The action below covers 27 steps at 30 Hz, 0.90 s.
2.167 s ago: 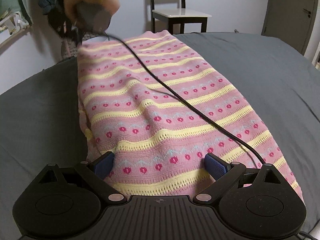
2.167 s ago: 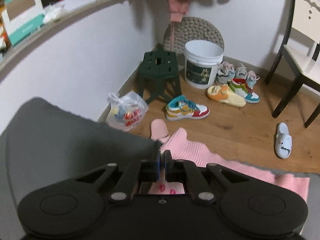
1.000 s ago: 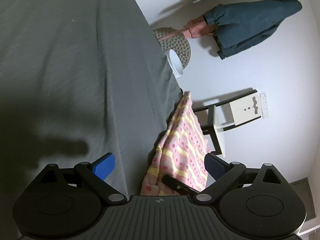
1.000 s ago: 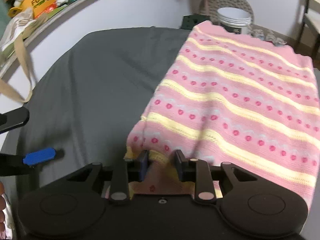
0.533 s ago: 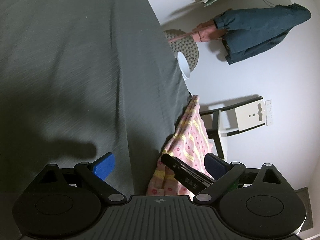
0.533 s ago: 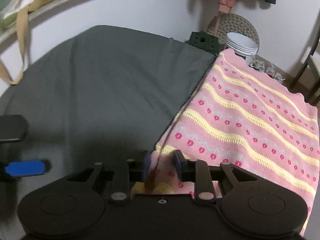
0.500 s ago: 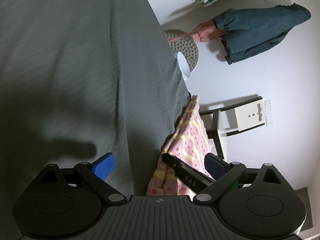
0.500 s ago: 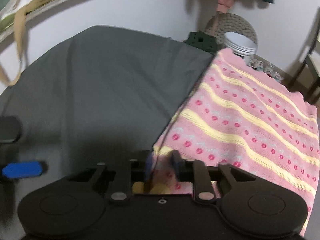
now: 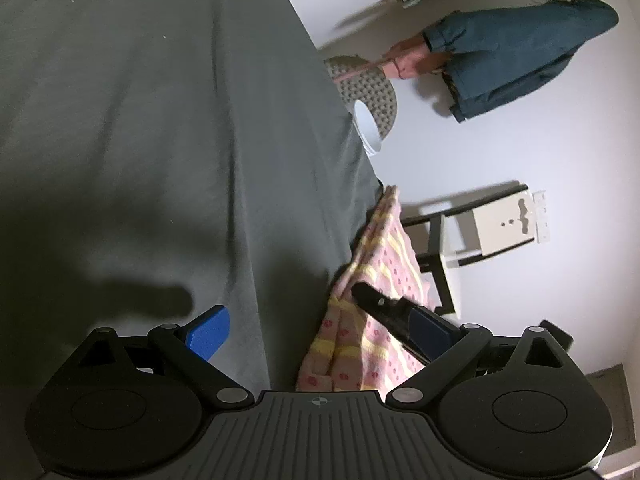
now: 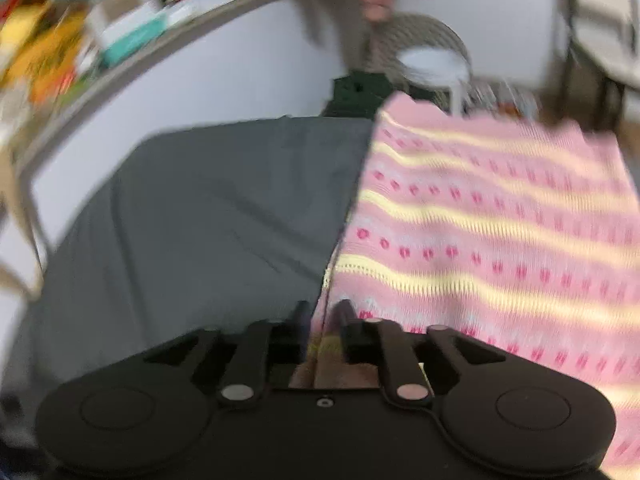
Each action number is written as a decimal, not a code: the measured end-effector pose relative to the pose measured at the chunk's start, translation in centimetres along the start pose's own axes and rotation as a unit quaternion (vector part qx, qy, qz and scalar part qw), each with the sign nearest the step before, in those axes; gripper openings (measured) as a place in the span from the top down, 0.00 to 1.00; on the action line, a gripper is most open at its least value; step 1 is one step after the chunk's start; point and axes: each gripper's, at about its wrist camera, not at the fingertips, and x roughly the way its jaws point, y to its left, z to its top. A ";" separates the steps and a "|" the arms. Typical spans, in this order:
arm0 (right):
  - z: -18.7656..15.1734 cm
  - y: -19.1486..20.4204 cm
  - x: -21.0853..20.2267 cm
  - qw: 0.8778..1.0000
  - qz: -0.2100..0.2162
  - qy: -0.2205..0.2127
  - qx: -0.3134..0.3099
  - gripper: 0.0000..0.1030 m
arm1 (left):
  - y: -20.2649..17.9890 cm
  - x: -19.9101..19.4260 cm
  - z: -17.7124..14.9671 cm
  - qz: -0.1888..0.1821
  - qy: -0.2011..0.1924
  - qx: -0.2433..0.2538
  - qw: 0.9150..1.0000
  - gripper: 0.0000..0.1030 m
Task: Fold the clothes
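Note:
A pink knit garment [image 10: 480, 220] with yellow stripes and red dots lies spread over the right part of the grey bed [image 10: 220, 208]. My right gripper [image 10: 323, 314] is shut on its near left corner, and this view is smeared by motion. In the left wrist view the same garment [image 9: 384, 256] hangs bunched beside the bed's edge, with a black finger [image 9: 376, 300] of the right gripper pinching it. My left gripper [image 9: 320, 330] hovers wide open over the bed [image 9: 160, 120]. The pinched fabric shows in the gap between its blue pads, untouched.
Past the bed's far edge are a white bucket [image 10: 434, 64], a dark stool [image 10: 360, 92] and a round mat. A chair [image 9: 492, 228] stands by the wall and a dark jacket [image 9: 520, 48] hangs above. A cluttered shelf [image 10: 120, 32] runs along the left wall.
The right gripper has swung fast with the garment corner still pinched, blurring its view. Seen from the left wrist, it now sits farther out. The left gripper stays open.

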 end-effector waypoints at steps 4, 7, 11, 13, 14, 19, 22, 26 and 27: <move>0.2 0.7 1.5 0.999 -0.020 0.021 -0.022 0.83 | 0.0 0.0 -0.1 -0.002 0.002 0.002 1.000 0.06; 0.4 -0.1 2.0 1.000 -0.012 0.012 0.008 0.94 | 0.1 0.1 -0.1 0.003 0.005 0.006 1.000 0.06; 0.8 -2.2 1.8 0.995 0.032 0.006 0.092 0.94 | 0.0 0.0 0.0 0.001 0.002 0.004 1.000 0.06; 0.9 -2.5 1.6 0.993 0.052 0.000 0.104 0.94 | 0.0 0.0 0.0 0.000 0.001 0.005 1.000 0.06; 1.1 -2.5 1.7 0.992 0.059 0.001 0.107 0.94 | -0.1 0.0 -0.1 0.001 0.002 0.006 1.000 0.06; 1.3 -2.3 2.9 0.991 0.059 0.013 0.120 0.94 | -0.3 0.3 -0.2 0.006 0.007 0.014 1.000 0.06; 1.6 -2.2 2.7 0.989 0.070 0.017 0.127 0.79 | -0.3 0.6 -0.2 0.012 0.011 0.016 1.000 0.06; 2.3 -3.3 -0.8 0.988 0.100 -0.007 0.114 0.54 | -0.4 0.7 -0.2 0.019 0.013 0.020 1.000 0.06; 2.1 -3.9 -2.5 0.990 0.097 -0.014 0.099 0.51 | -0.5 0.7 -0.2 0.019 0.013 0.022 0.999 0.06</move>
